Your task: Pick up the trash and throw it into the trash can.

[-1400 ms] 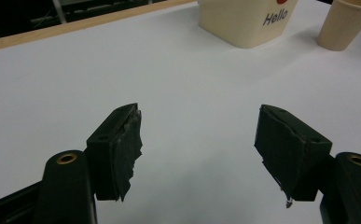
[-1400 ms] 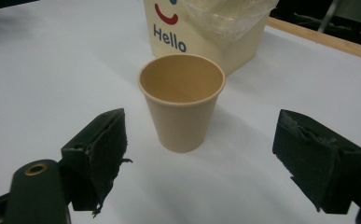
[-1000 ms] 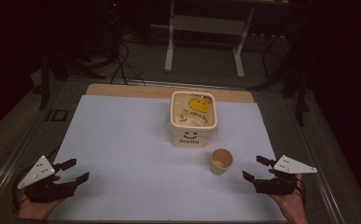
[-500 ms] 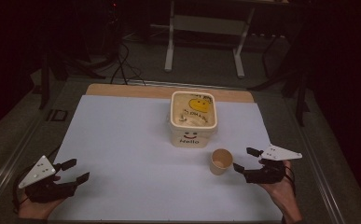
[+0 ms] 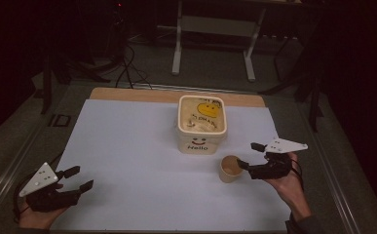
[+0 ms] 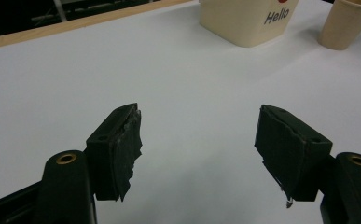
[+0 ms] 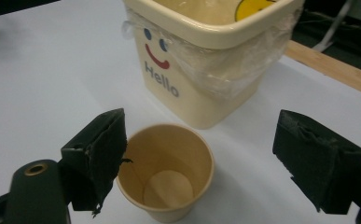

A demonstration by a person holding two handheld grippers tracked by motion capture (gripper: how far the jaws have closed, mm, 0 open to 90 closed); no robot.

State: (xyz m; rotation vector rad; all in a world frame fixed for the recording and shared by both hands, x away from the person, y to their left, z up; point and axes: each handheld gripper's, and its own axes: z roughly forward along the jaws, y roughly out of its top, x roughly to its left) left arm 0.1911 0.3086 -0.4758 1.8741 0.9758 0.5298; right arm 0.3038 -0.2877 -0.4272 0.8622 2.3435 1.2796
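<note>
Your right tool [image 5: 248, 156] is spread wide and sits just beside the paper cup [image 5: 230, 168], which stands upright on the white table [image 5: 127, 146] in front of the cream "Hello" bin [image 5: 201, 123]. The cup lies to the tool's left, its open mouth up and long axis vertical. In the right gripper view one jaw overlaps the rim. Your left tool [image 5: 76, 178], also spread, rests well apart.

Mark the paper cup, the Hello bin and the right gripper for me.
paper cup [image 7: 166, 186]: right gripper view, inside bottom.
Hello bin [image 5: 199, 140]: high view, front wall.
right gripper [image 5: 248, 155]: high view, midway between its open jaws.
</note>
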